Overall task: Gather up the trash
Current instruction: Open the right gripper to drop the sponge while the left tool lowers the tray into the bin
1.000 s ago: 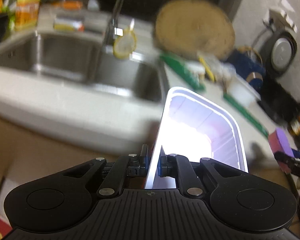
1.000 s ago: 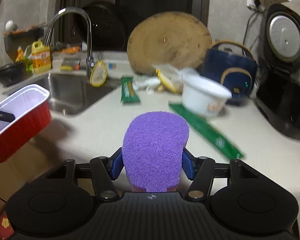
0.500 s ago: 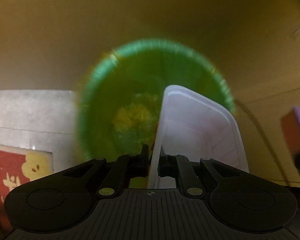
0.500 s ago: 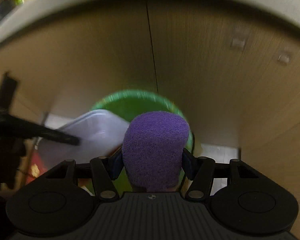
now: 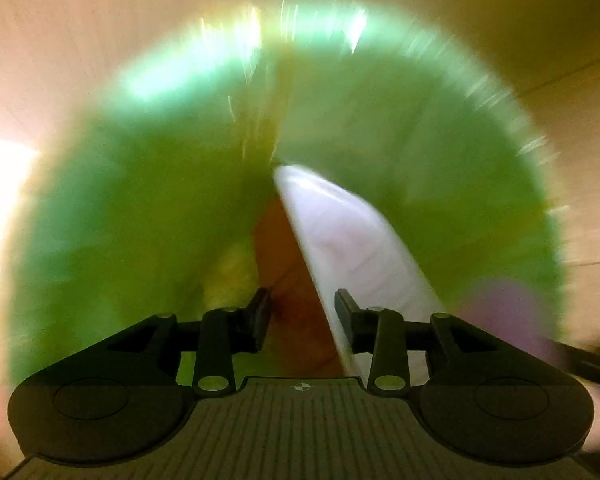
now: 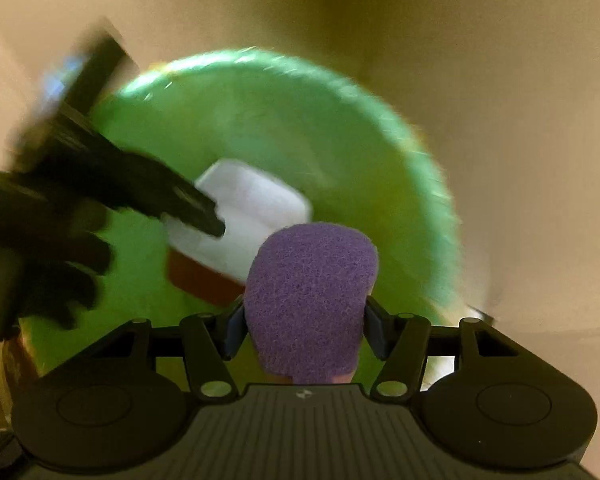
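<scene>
A green trash bin (image 5: pixel 440 168) fills the blurred left wrist view and lies below both grippers (image 6: pixel 340 128). My left gripper (image 5: pixel 302 312) stands open over the bin's mouth. The red tray with a white inside (image 5: pixel 348 240) lies loose between its spread fingers, its rim against the right finger. In the right wrist view the tray (image 6: pixel 244 220) is inside the bin, with the left gripper's fingertip (image 6: pixel 196 208) at its edge. My right gripper (image 6: pixel 304 320) is shut on a purple sponge (image 6: pixel 308 296) above the bin's near rim.
Tan wooden cabinet fronts (image 6: pixel 500 80) surround the bin. A bright patch of floor (image 5: pixel 0 200) shows at the far left. The purple sponge shows as a blur at the lower right of the left wrist view (image 5: pixel 500 308).
Both grippers dropped from the counter to the bin and came closer to it. My left gripper opened and let go of the tray, which now tilts into the bin.
</scene>
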Tool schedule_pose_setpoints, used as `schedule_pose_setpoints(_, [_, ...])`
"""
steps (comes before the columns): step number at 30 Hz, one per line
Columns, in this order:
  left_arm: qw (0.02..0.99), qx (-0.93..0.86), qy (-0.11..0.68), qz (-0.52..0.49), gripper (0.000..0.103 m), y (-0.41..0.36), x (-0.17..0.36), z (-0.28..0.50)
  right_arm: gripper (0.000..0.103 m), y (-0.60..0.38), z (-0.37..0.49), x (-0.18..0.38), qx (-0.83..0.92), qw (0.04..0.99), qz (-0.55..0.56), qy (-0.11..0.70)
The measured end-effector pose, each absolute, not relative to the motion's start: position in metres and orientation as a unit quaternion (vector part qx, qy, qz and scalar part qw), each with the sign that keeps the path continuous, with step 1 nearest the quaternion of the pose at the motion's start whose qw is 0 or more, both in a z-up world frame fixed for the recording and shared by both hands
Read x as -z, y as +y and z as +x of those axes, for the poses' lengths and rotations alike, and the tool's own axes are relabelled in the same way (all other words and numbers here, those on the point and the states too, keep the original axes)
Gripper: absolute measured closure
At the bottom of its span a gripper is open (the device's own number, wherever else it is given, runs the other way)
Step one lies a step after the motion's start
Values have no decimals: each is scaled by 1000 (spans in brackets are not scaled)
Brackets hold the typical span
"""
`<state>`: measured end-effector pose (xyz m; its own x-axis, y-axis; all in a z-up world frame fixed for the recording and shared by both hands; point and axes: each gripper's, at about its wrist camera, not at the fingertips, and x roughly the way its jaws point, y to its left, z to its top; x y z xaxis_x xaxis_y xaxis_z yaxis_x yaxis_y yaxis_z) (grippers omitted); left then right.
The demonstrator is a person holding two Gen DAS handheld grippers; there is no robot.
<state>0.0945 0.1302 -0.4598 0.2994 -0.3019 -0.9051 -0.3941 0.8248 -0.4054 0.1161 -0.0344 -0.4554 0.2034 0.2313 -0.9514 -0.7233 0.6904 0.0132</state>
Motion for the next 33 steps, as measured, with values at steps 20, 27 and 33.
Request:
schedule_pose_setpoints(20, [787, -109, 500, -344, 71, 192, 379, -15, 46, 41, 170, 591, -298, 661, -158, 670])
schedule_pose_setpoints(27, [786, -108, 487, -365, 71, 184, 385, -14, 43, -5, 172, 552, -292, 626, -74, 720])
schedule_pose_setpoints(33, [790, -97, 489, -357, 71, 181, 386, -14, 52, 30, 176, 587, -308, 591, -27, 745])
